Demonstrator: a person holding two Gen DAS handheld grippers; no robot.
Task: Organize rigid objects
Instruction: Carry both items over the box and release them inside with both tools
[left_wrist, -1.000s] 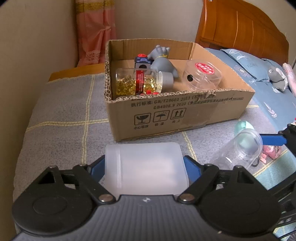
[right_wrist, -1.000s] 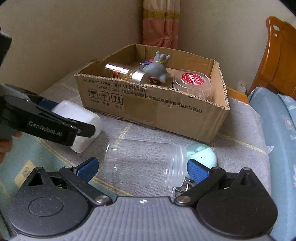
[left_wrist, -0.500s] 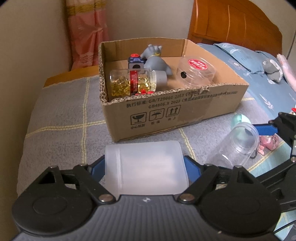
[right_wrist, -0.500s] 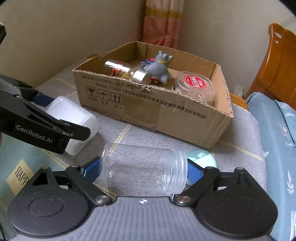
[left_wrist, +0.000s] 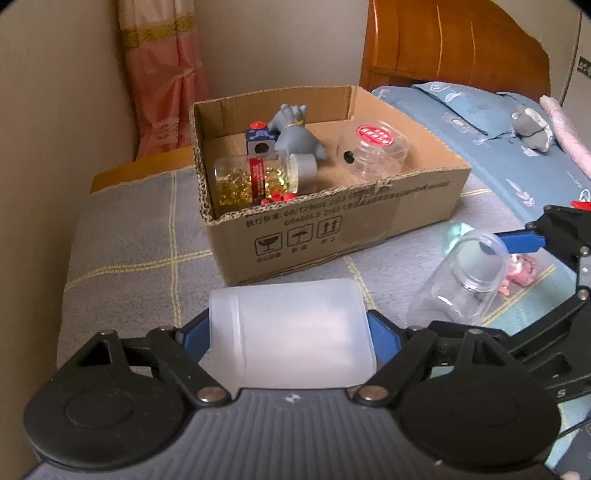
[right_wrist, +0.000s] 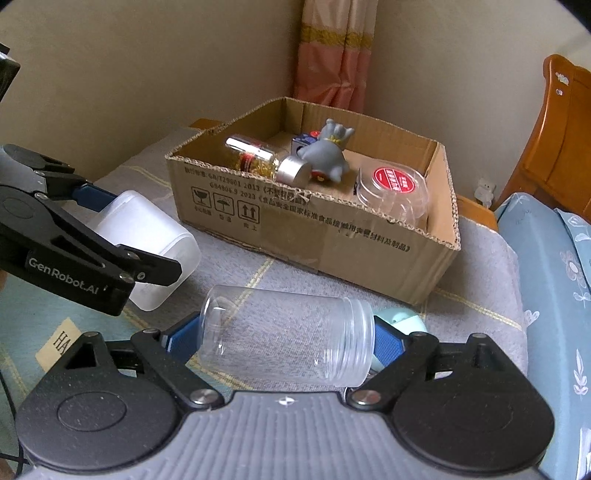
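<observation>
Since the earlier frame, the right gripper (right_wrist: 286, 341) has clamped the clear plastic jar (right_wrist: 286, 341) lengthwise. Beside it, the left gripper (left_wrist: 291, 338) pinches a frosted white container (left_wrist: 291, 338); both are held off the blanket (left_wrist: 129, 236), apparently bound for the cardboard box (left_wrist: 332, 229).

Each camera sits on its own gripper, just behind the fingers, and looks forward and steeply down along them. The left wrist view has the left gripper (left_wrist: 290, 328) at its lower edge, very near; the cardboard box (left_wrist: 332, 236) lies ahead of it. The right wrist view looks past the right gripper (right_wrist: 284, 341) at the same box (right_wrist: 314, 229) from farther right. Both views share the box and each other's gripper.
</observation>
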